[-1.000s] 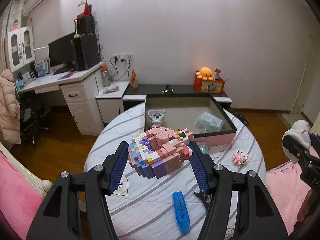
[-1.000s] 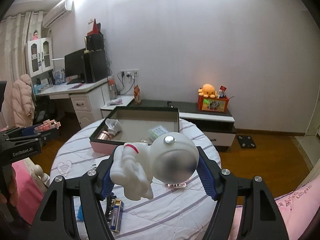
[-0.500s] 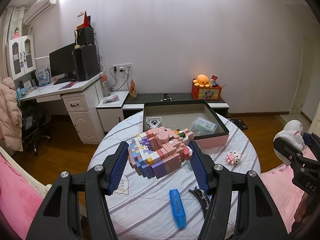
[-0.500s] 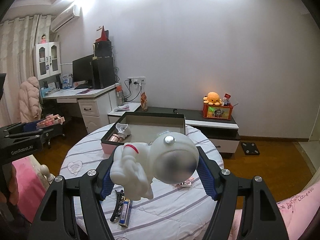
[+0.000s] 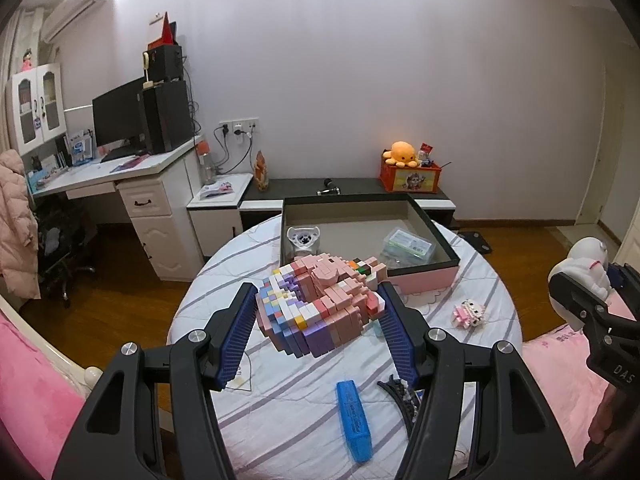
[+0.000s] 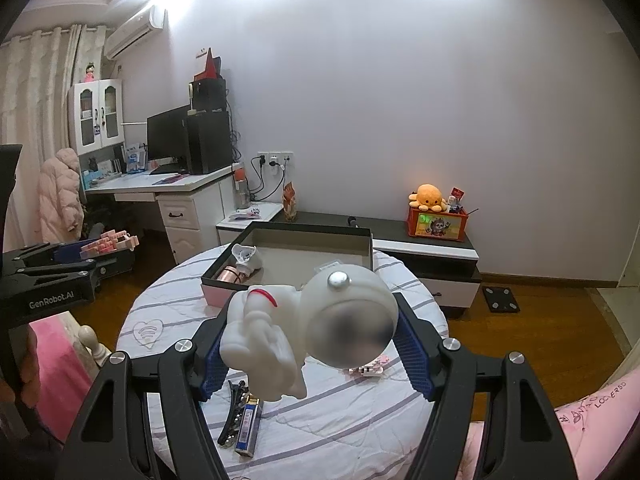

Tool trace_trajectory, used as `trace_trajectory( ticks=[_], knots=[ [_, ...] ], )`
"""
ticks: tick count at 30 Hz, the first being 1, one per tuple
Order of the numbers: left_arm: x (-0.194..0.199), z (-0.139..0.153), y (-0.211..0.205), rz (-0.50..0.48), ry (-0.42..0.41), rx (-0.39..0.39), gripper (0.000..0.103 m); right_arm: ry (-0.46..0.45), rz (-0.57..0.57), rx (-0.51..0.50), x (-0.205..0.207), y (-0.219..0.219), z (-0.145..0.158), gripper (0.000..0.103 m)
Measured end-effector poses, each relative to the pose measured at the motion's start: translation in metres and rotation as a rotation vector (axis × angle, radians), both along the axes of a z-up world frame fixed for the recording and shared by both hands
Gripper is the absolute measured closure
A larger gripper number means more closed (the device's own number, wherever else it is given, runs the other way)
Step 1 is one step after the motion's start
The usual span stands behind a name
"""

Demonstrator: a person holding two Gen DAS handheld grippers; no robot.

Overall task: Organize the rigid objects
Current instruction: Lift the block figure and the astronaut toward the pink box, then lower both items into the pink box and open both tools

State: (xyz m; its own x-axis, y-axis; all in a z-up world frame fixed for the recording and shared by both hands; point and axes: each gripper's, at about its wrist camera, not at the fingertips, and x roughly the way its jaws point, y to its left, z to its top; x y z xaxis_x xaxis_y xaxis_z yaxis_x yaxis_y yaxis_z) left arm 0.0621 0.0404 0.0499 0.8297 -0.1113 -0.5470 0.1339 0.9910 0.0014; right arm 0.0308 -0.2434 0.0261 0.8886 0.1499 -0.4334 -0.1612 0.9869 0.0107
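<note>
Brick figure (image 5: 320, 312) is pinched by left gripper (image 5: 318, 334) fingers above table (image 5: 288, 412), farther from box (image 5: 424, 278) than before | astronaut (image 6: 312, 328) pinched by right gripper (image 6: 308, 354) | marker (image 5: 354, 420), clip (image 5: 400, 396) lie below.

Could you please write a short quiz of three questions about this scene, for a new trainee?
1. True or false: the left gripper is empty.
2. What does the right gripper hold? A) a blue marker B) a white astronaut figure C) a hair clip
3. Name one thing that lies loose on the round table near the black hair clip.

Key
1. False: its pads press on a pink block figure.
2. B: the white astronaut figure.
3. The blue marker; a small pink block toy lies farther off, towards the open box.
</note>
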Motion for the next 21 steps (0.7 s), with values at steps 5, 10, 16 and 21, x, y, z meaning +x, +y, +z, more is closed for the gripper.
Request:
trace_trajectory(
  ticks=[5,10,16,21],
  knots=[
    [0.022,-0.007,-0.003,-0.006,0.027,0.008,0.041,0.028,-0.001,-0.001,0.018,0.002,-0.006,0.031],
    [0.06,-0.016,-0.008,-0.023,0.069,0.008,0.041,0.064,0.003,-0.001,0.05,0.004,-0.012,0.031],
    [0.119,-0.033,-0.016,-0.052,0.136,-0.003,0.041,0.108,0.022,-0.01,0.106,0.013,-0.022,0.031],
    [0.173,-0.053,-0.027,-0.09,0.222,-0.01,0.041,0.158,0.063,-0.013,0.162,0.023,-0.033,0.031]
  ],
)
